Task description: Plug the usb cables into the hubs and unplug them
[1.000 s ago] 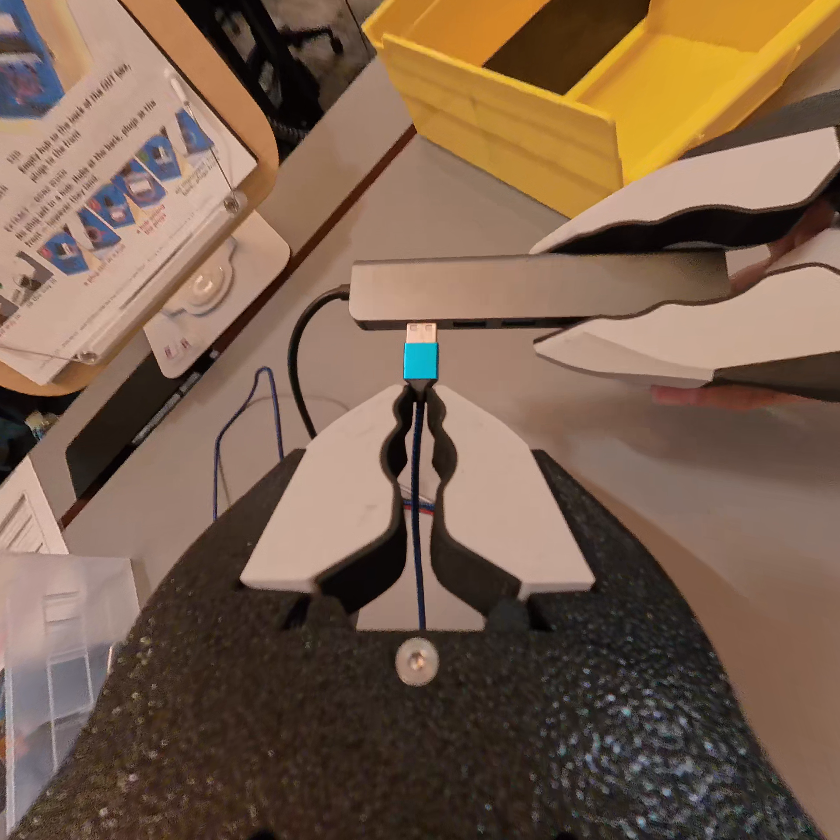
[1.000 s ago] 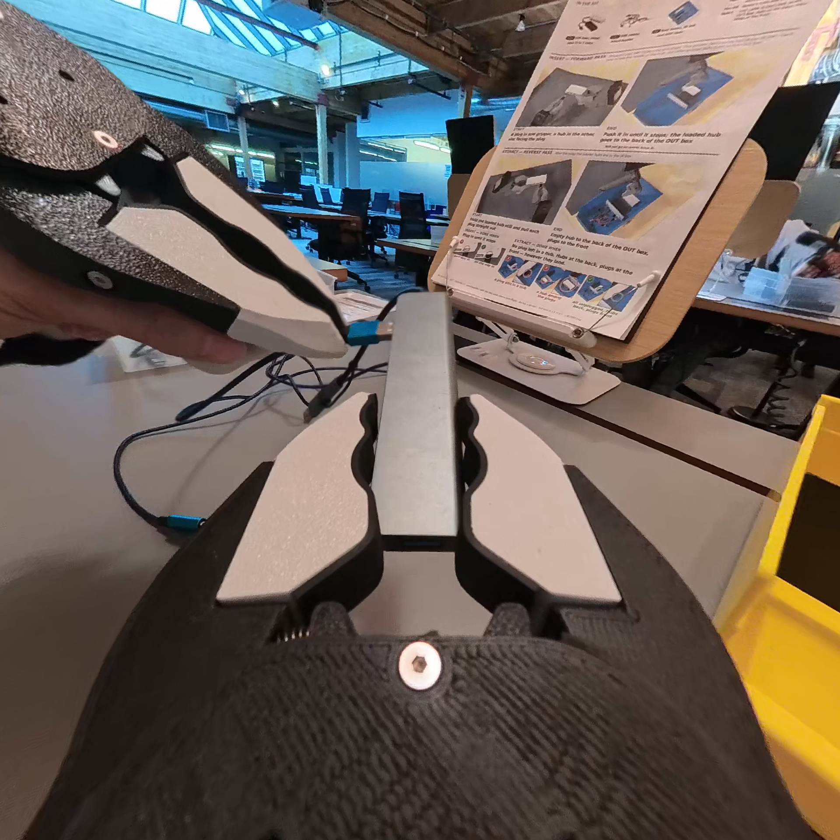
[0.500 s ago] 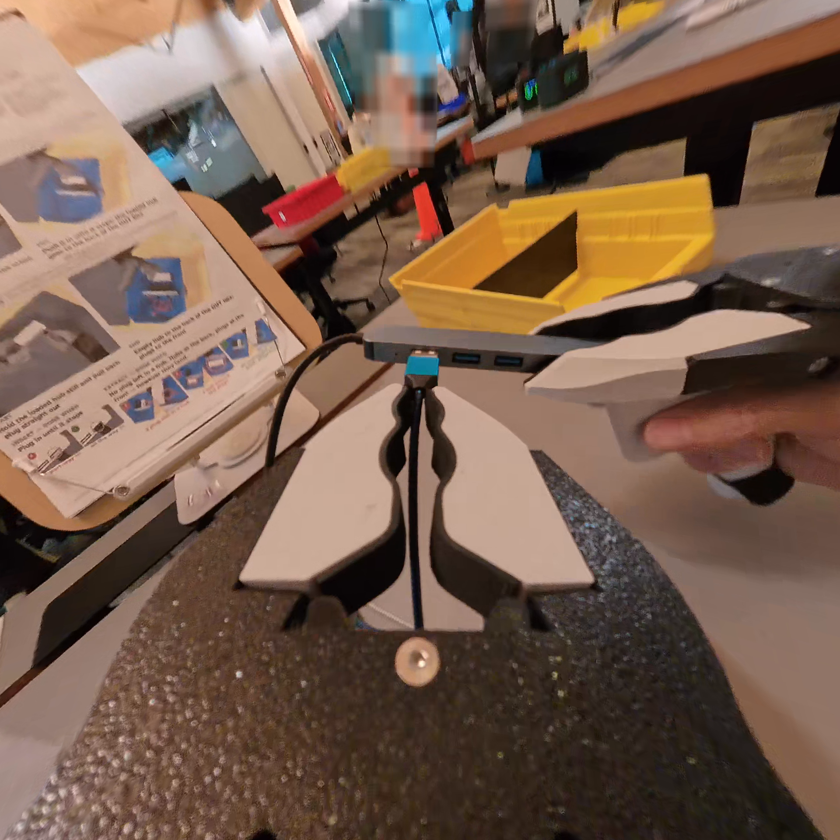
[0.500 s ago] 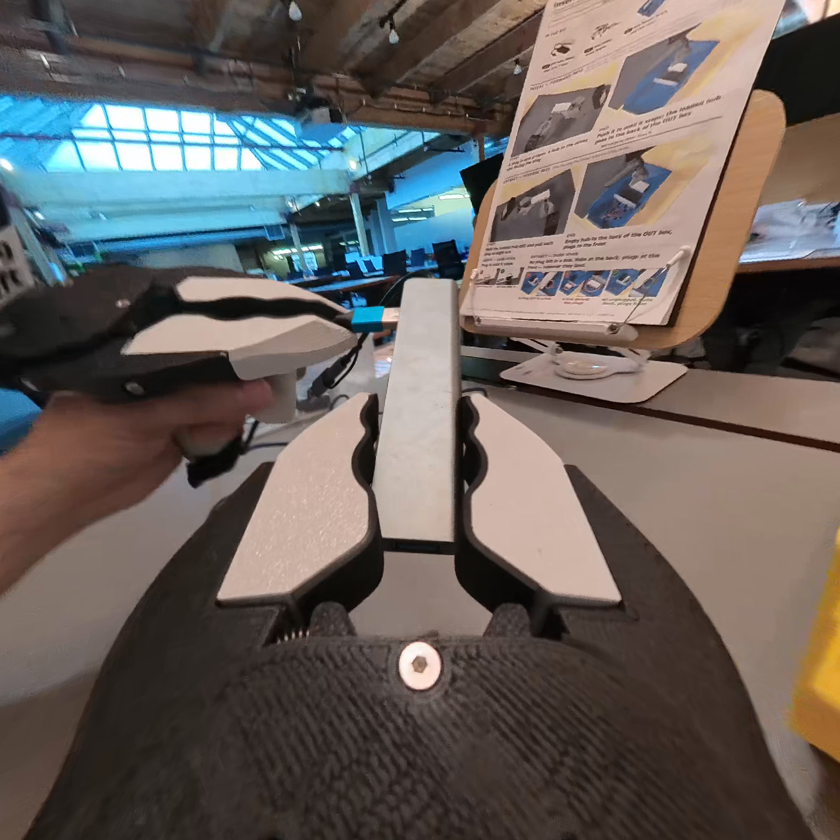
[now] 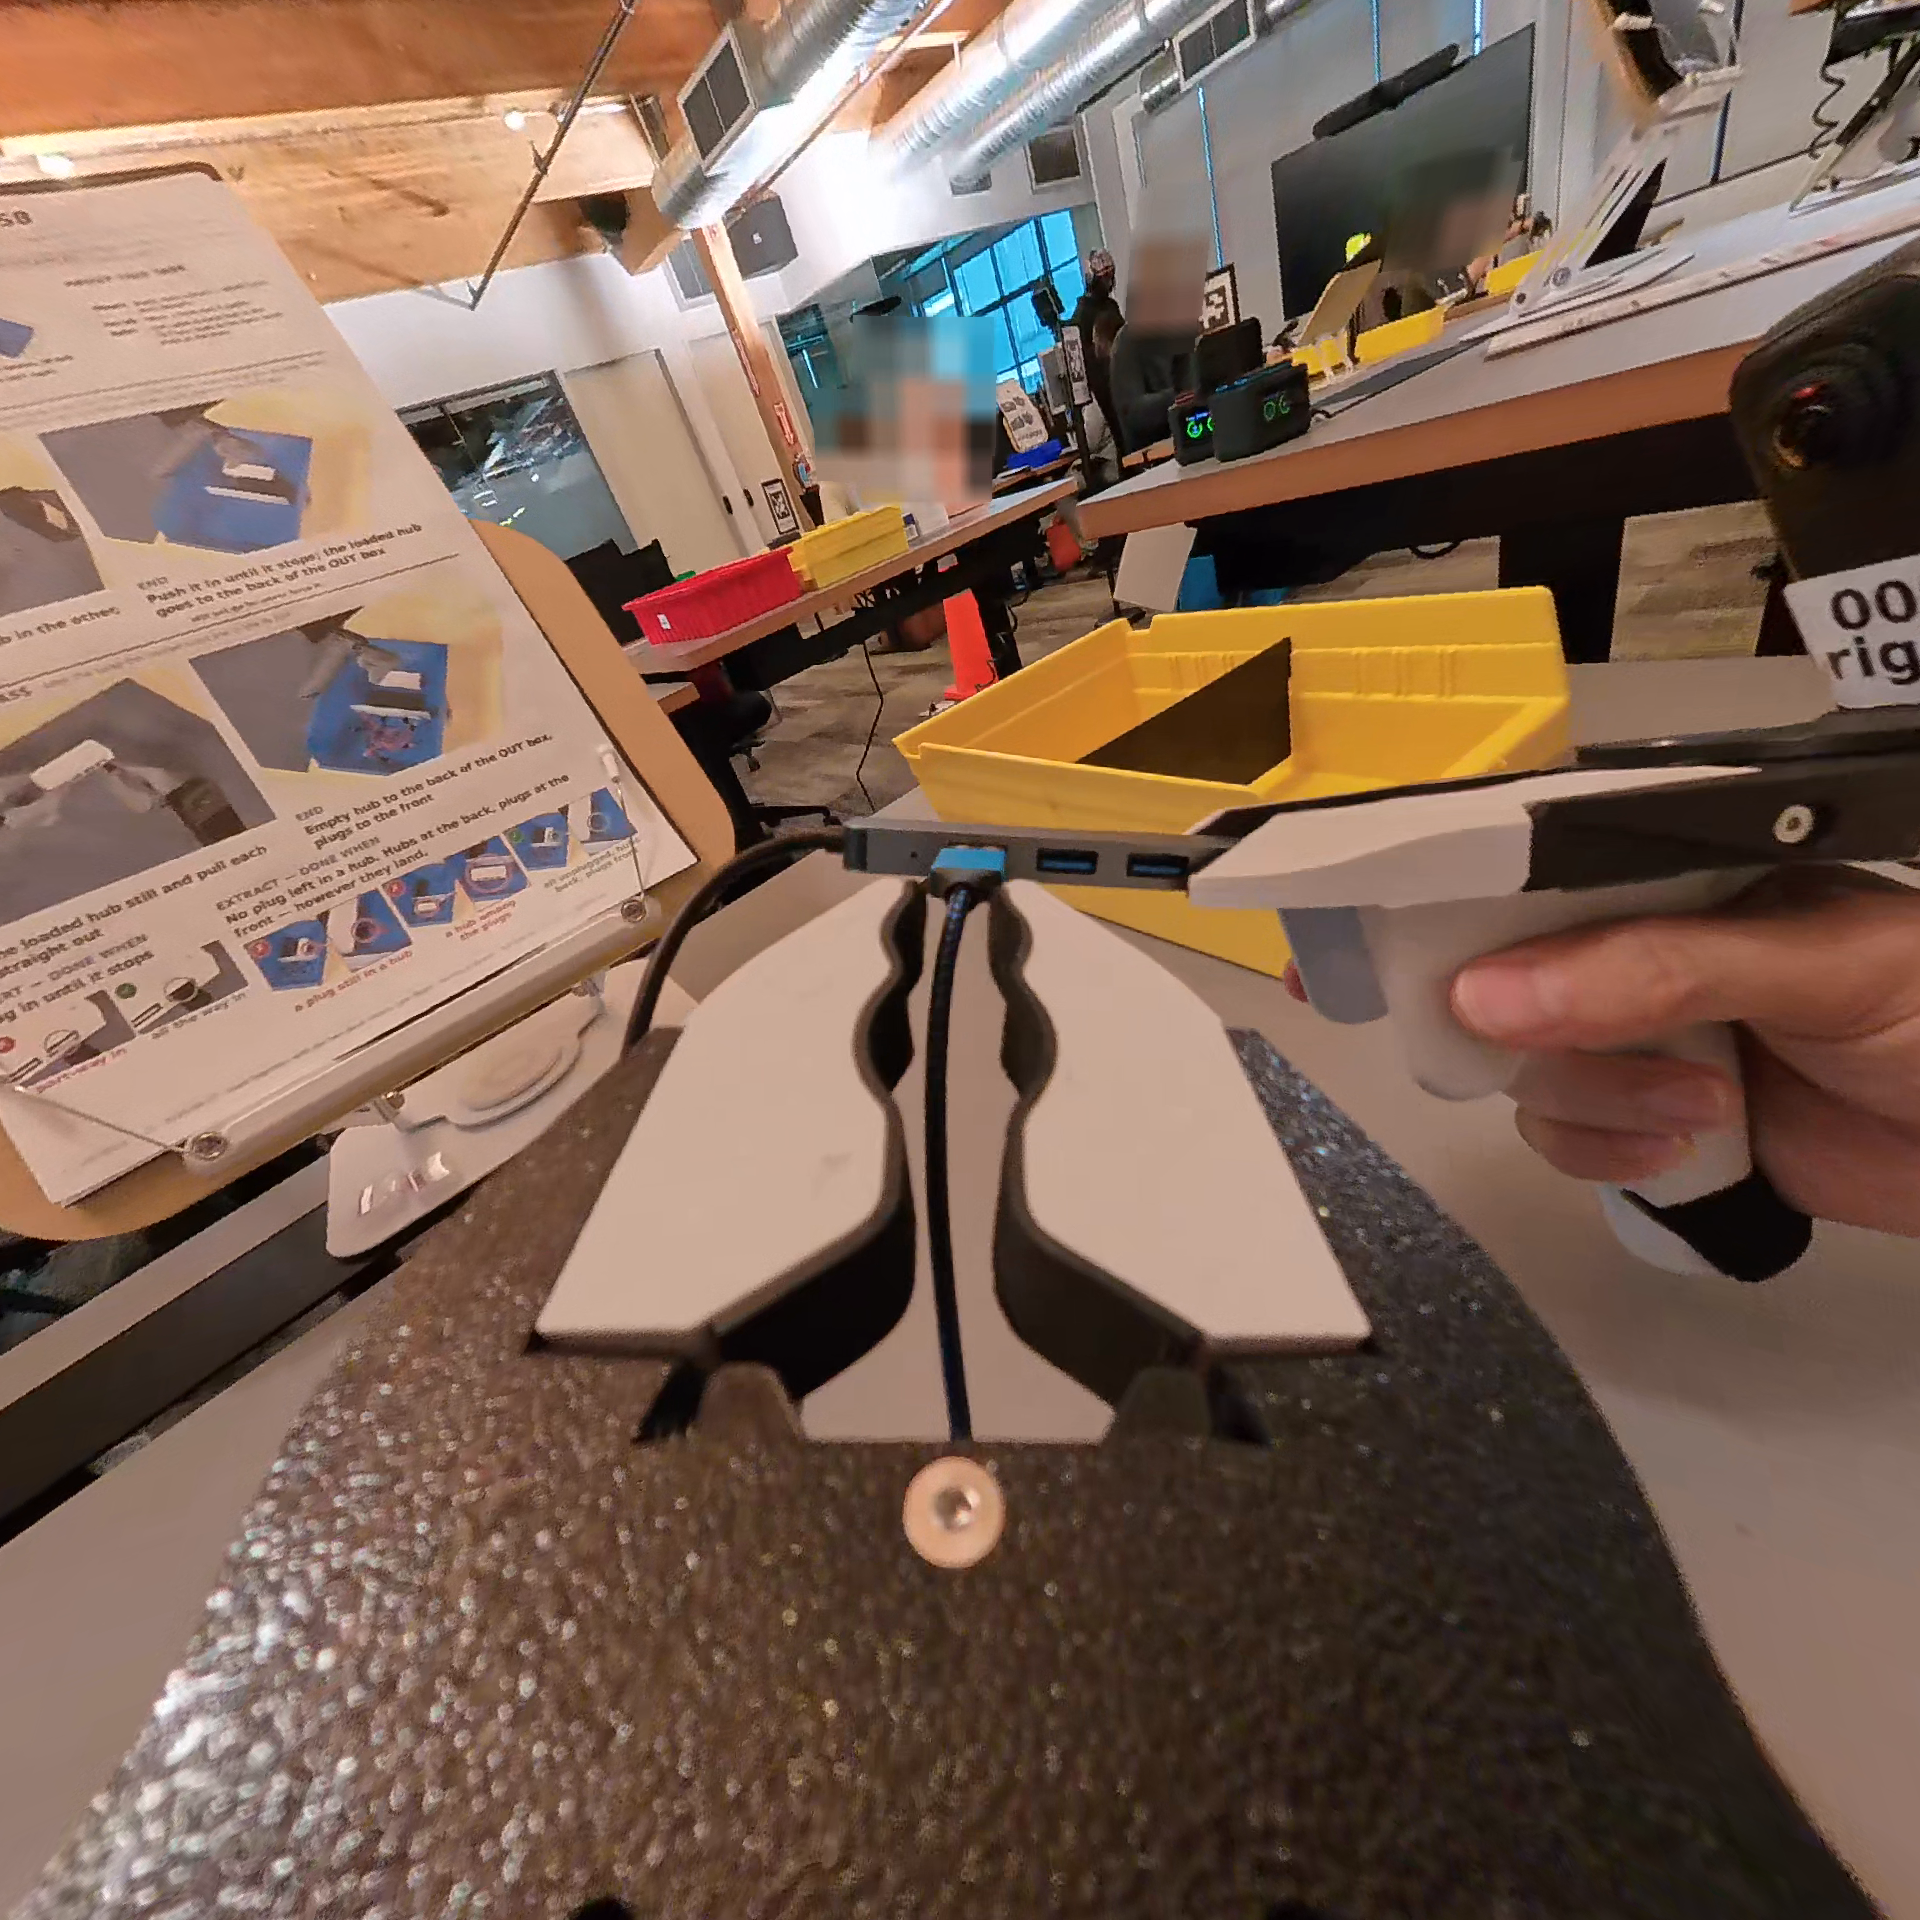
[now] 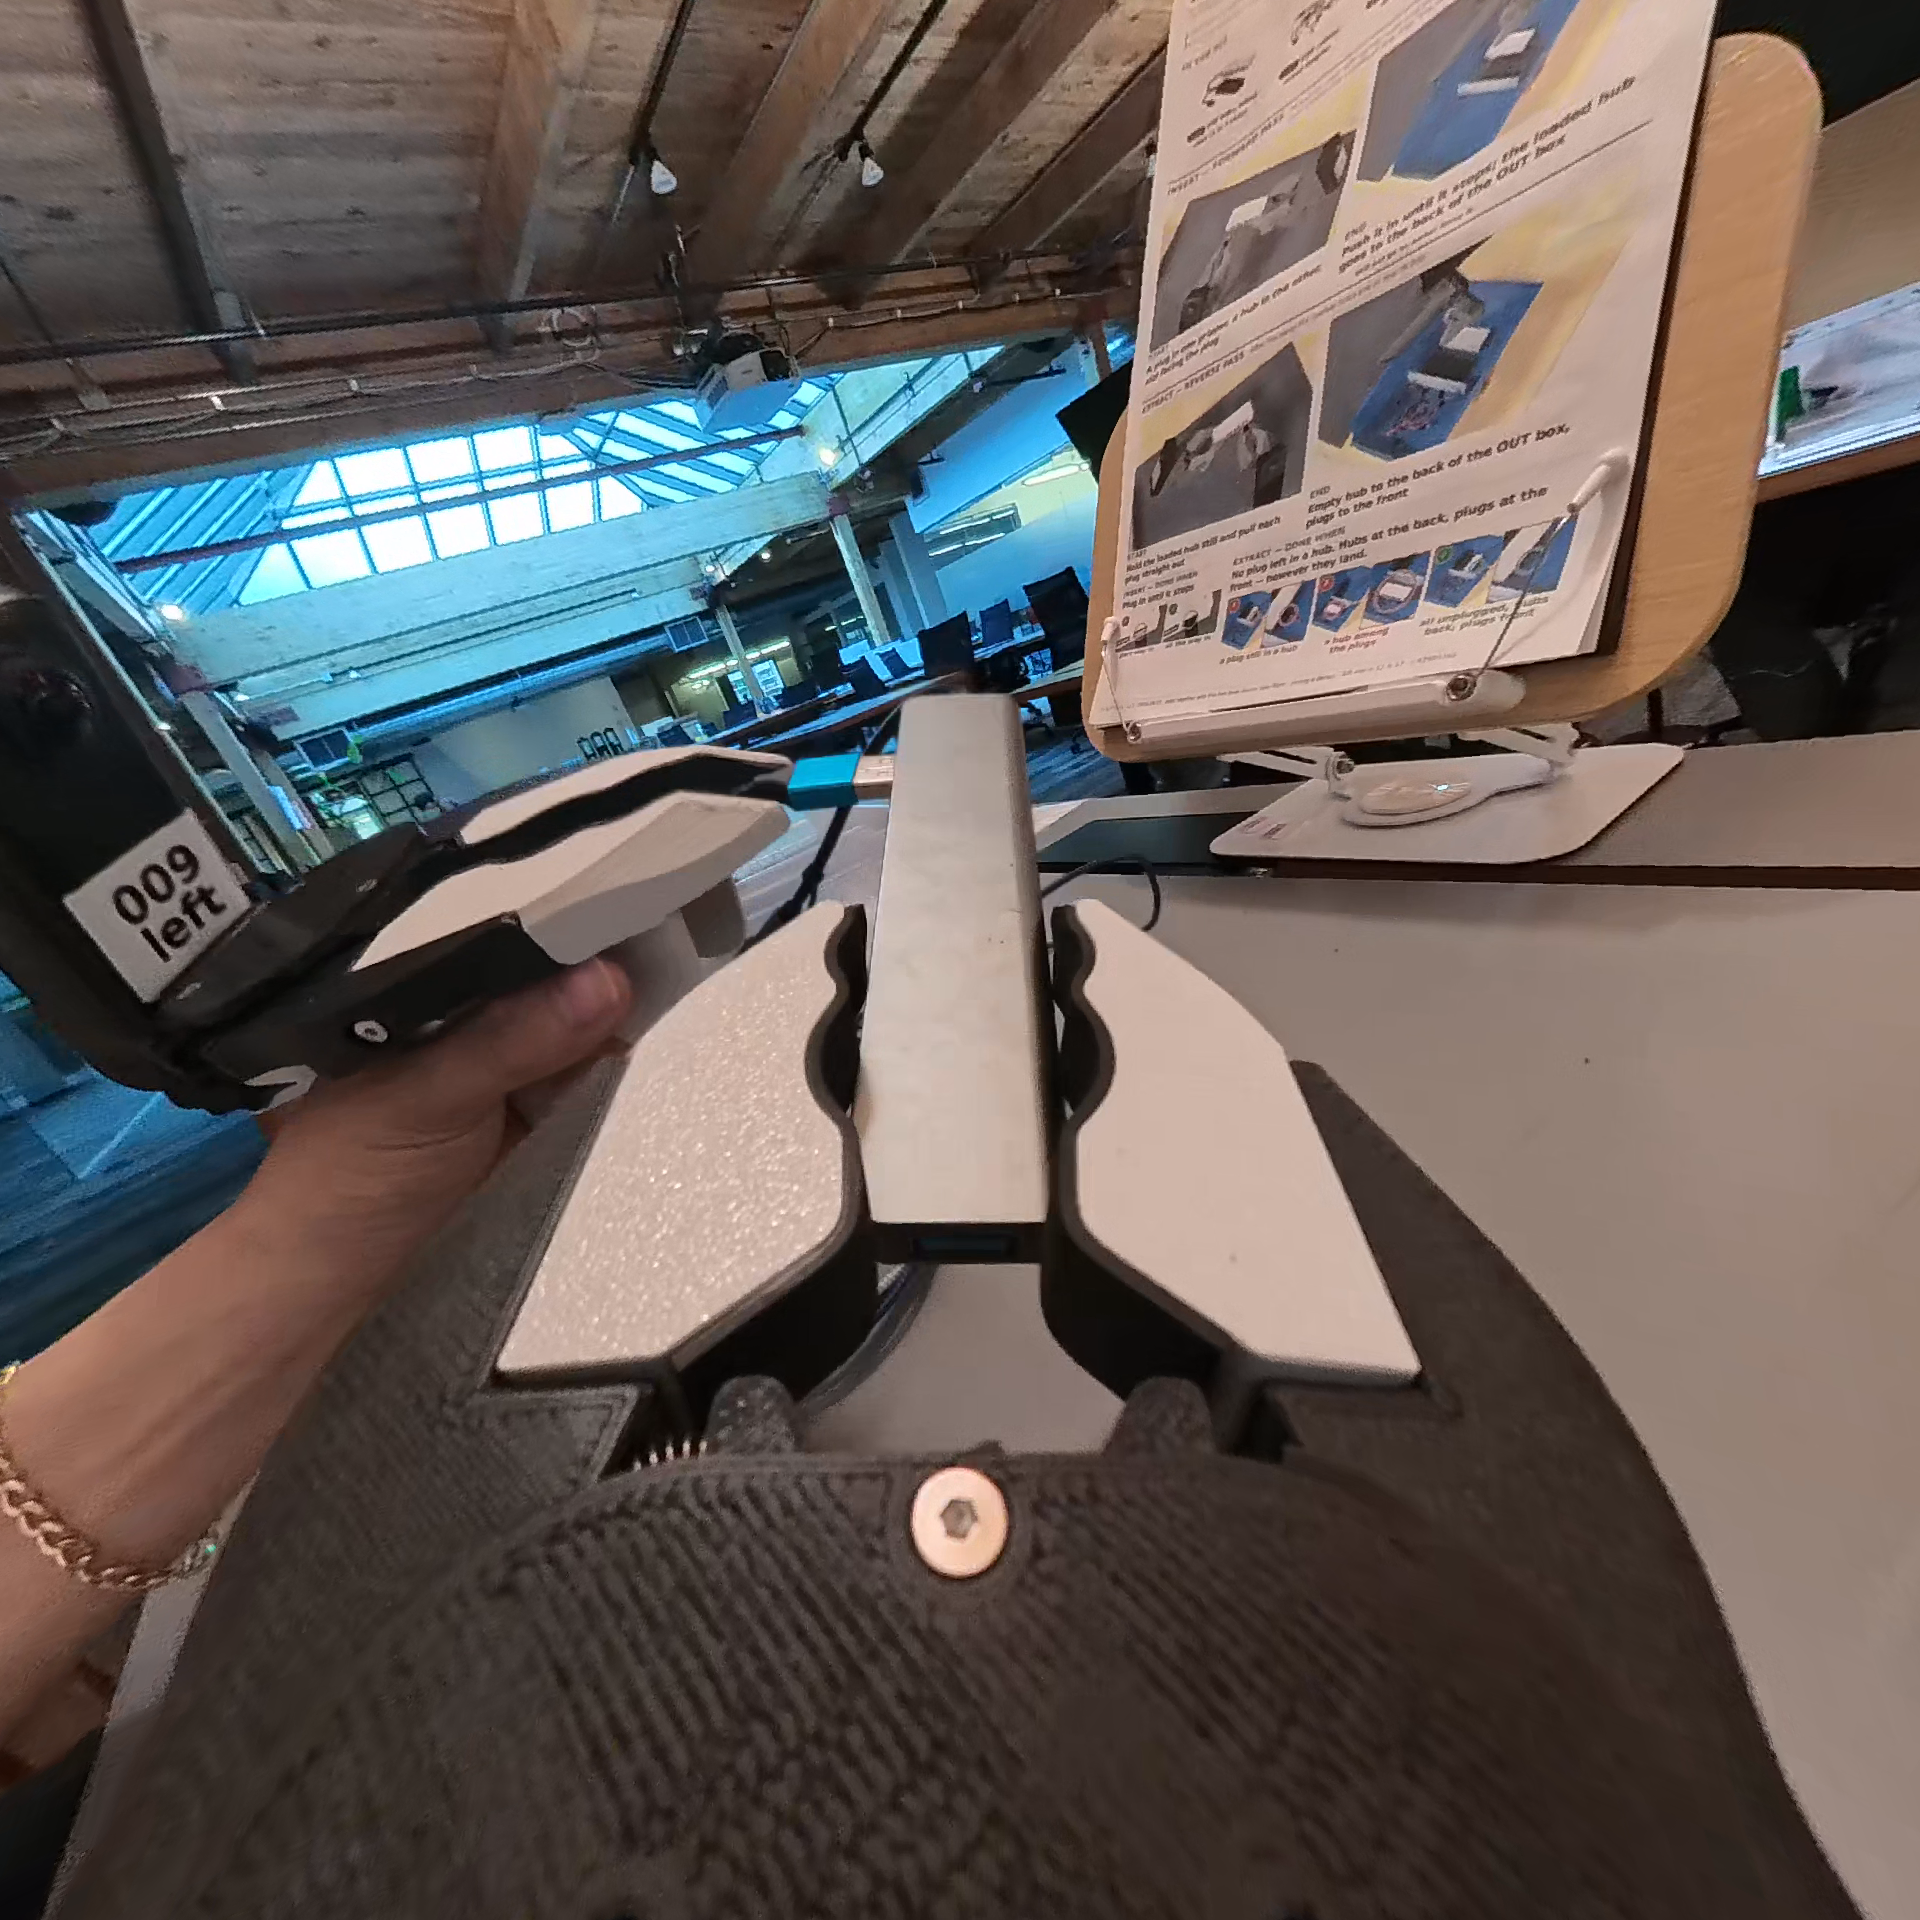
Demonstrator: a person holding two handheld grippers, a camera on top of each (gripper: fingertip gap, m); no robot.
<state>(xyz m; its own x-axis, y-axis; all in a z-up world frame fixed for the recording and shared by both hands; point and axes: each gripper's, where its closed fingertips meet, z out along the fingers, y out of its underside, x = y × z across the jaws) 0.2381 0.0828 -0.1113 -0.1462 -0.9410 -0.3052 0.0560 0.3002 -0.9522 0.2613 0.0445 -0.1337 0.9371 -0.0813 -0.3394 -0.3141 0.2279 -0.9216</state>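
Seating the blue plug point(image 5: 968, 860) squarely needs the left gripper point(image 5: 951, 914), fingers pinching its cable, pushing straight into the hub point(image 6: 961, 966) clamped between the right gripper point(image 6: 956, 935) fingers.

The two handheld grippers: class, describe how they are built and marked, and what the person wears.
The left gripper and right gripper have rough black printed bodies, flat pale-grey fingers with wavy black inner pads, a silver screw, a pale pistol handle and a white label. A chain bracelet circles the left wrist.
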